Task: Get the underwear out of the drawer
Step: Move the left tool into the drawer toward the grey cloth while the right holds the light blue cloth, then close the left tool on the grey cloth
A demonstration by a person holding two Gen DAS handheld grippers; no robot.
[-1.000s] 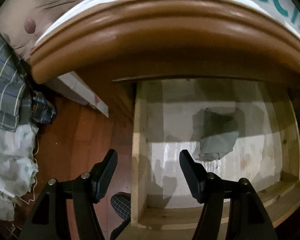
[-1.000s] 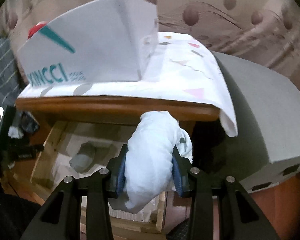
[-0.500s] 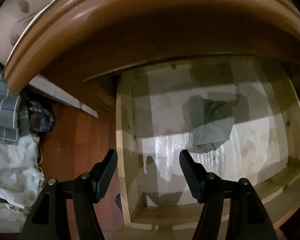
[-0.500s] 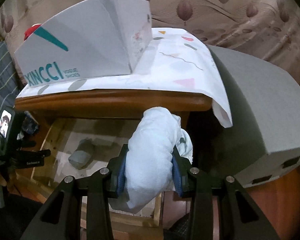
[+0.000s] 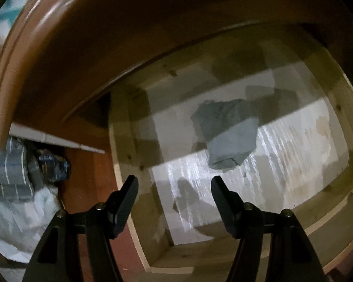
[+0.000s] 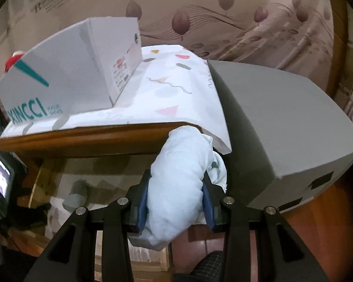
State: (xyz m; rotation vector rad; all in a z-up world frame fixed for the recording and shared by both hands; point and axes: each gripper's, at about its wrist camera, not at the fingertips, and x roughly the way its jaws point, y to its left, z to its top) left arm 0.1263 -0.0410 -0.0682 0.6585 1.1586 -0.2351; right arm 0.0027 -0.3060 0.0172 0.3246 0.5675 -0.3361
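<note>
The open wooden drawer [image 5: 138, 150] has a pale lined bottom. A folded grey underwear [image 5: 228, 134] lies in its middle; it also shows in the right wrist view [image 6: 75, 196]. My left gripper [image 5: 174, 185] is open and empty, above the drawer's front left part, short of the grey piece. My right gripper [image 6: 176, 195] is shut on a rolled pale blue underwear [image 6: 181, 178], held above the drawer's right front corner, in front of the tabletop edge [image 6: 82, 138].
A white XINCCI box [image 6: 66, 75] stands on a patterned cloth [image 6: 176, 89] on the cabinet top. A grey box [image 6: 277, 122] is at the right. Striped fabric [image 5: 7, 166] and white bags [image 5: 18, 216] lie on the floor to the left.
My left gripper has moved in and down toward the drawer, so the grey underwear looks larger. My right gripper has risen slightly with the pale blue underwear still held.
</note>
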